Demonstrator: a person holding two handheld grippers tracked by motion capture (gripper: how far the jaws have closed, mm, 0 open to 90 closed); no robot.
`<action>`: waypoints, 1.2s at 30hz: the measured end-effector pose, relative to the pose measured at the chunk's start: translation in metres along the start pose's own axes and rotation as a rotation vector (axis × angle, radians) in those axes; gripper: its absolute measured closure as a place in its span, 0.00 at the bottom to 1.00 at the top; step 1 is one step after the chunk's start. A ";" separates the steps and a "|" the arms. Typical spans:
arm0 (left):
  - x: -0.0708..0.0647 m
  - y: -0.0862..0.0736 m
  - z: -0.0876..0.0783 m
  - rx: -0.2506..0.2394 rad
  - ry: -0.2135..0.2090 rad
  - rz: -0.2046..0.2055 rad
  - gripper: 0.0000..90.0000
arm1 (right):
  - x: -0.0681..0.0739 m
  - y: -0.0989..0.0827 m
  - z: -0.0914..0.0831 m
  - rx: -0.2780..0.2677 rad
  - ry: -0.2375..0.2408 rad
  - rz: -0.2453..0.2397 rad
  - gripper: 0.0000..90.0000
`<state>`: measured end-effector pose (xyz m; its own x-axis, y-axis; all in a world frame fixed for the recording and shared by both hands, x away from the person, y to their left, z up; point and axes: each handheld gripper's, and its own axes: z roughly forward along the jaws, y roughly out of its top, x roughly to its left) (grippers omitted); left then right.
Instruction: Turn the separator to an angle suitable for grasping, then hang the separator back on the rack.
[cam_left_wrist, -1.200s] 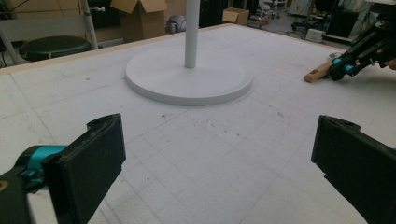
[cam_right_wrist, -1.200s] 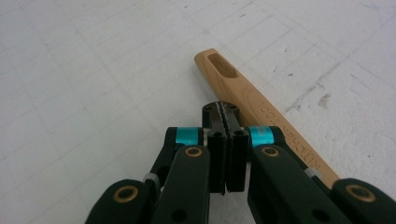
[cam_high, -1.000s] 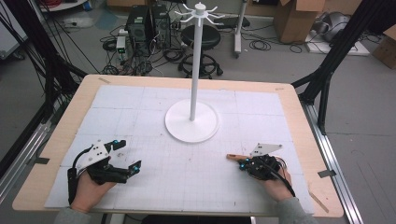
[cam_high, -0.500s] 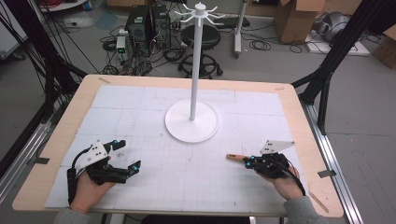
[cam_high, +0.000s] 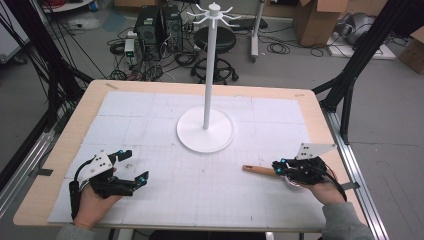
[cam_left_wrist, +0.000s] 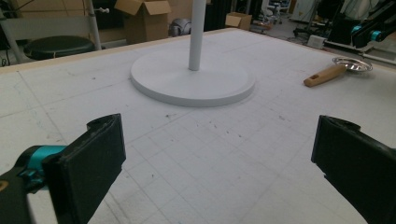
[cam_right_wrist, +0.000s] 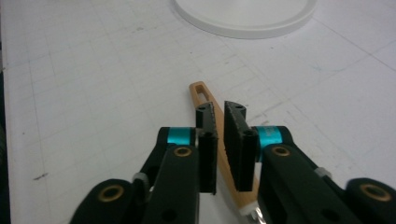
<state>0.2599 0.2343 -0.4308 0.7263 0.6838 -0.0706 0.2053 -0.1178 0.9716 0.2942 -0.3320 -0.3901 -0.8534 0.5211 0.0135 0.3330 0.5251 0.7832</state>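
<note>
A utensil with a wooden handle (cam_high: 260, 170) and a small metal bowl (cam_left_wrist: 352, 64) lies flat on the white gridded mat, right of the white hook stand (cam_high: 205, 131). My right gripper (cam_high: 278, 167) hovers just over the bowl end of the handle (cam_right_wrist: 201, 91). Its jaws have just been opening and stand a narrow gap apart, with the handle beneath them and not pinched. My left gripper (cam_high: 136, 165) rests at the near left of the mat, jaws wide open and empty. In the left gripper view (cam_left_wrist: 219, 154) the right gripper (cam_left_wrist: 373, 29) hangs above the utensil (cam_left_wrist: 327, 74).
The stand's round base (cam_left_wrist: 194, 81) sits mid-table with a tall pole and hooks on top (cam_high: 214, 12); part of its base (cam_right_wrist: 252, 21) lies ahead of my right gripper. The wooden table edge (cam_high: 320, 125) runs close on the right. Boxes, cables and a stool stand on the floor behind.
My right gripper has drawn back to the right and lifted, and its jaws have parted a little. The utensil stays where it lay. The left hand has not moved.
</note>
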 end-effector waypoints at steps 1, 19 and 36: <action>0.000 0.000 0.000 -0.001 0.000 -0.002 0.04 | -0.002 0.000 -0.001 0.002 0.004 -0.006 0.86; 0.002 -0.004 -0.011 -0.003 0.010 -0.022 0.04 | -0.038 0.007 -0.030 0.036 0.088 -0.001 0.17; 0.000 -0.004 -0.019 -0.006 0.023 -0.020 0.04 | -0.034 0.024 -0.020 0.150 0.148 -0.103 0.01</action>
<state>0.2470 0.2486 -0.4310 0.7067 0.7024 -0.0850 0.2157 -0.0994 0.9714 0.3232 -0.3509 -0.3590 -0.9318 0.3609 0.0385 0.2879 0.6702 0.6841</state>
